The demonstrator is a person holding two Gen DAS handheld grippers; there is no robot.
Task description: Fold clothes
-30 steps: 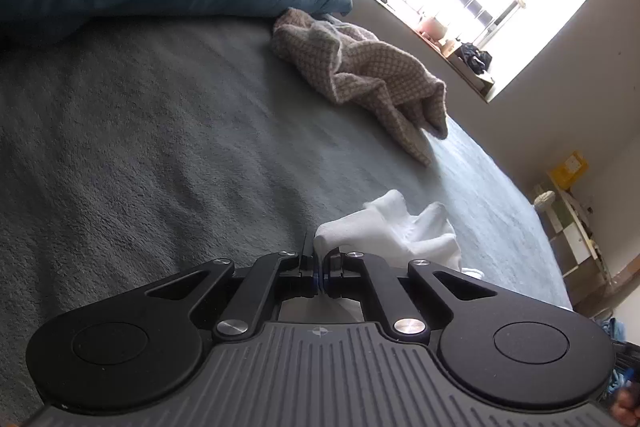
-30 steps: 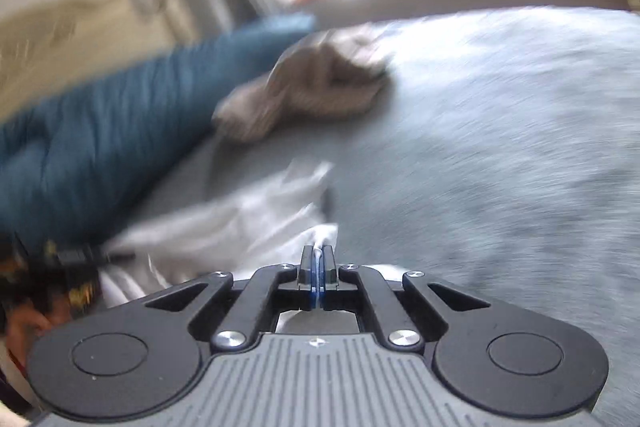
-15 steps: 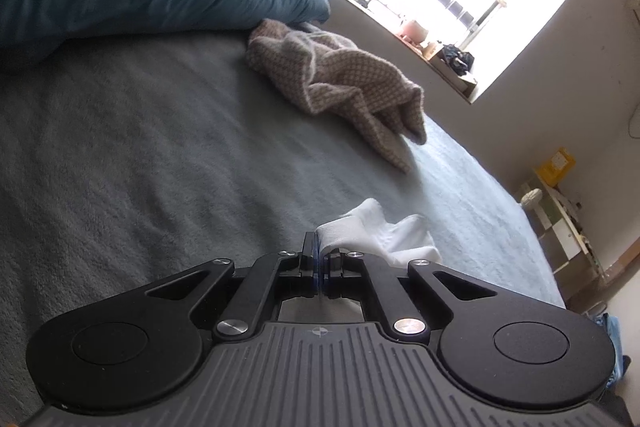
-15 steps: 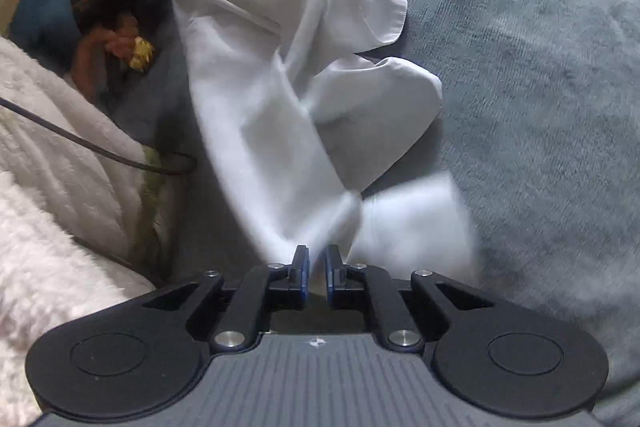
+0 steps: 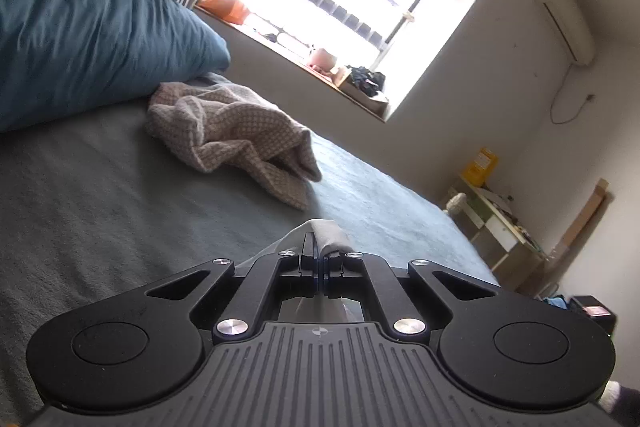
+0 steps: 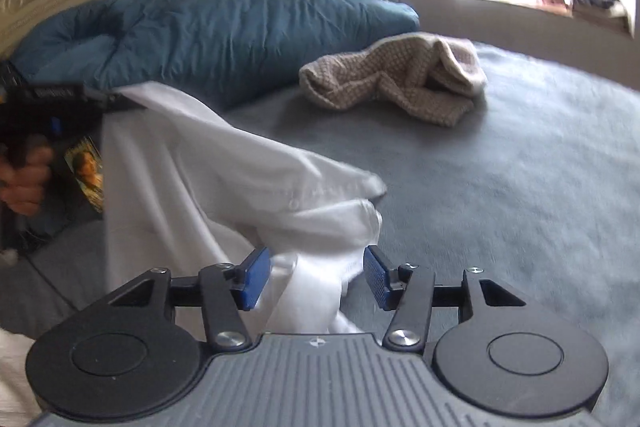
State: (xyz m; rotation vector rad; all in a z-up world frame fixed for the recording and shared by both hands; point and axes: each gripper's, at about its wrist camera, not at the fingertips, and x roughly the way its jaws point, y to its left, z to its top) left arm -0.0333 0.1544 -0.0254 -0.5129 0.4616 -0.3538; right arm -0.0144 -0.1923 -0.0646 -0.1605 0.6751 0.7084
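The left claw (image 5: pixel 322 259) is pinched on a corner of the crumpled white cotton shirt (image 6: pixel 224 187), held raised over the grey-blue bed (image 6: pixel 520 187). The right claw (image 6: pixel 316 279) is spread around hanging folds. A second grip seems needed before spreading. At 1 o'clock, the checked beige garment (image 6: pixel 400 79) is left bunched.

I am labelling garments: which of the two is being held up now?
The white shirt, pinched by the left gripper and hanging; the checked garment lies crumpled on the bed.

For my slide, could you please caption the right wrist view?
Open right gripper straddles white shirt that left gripper holds up.
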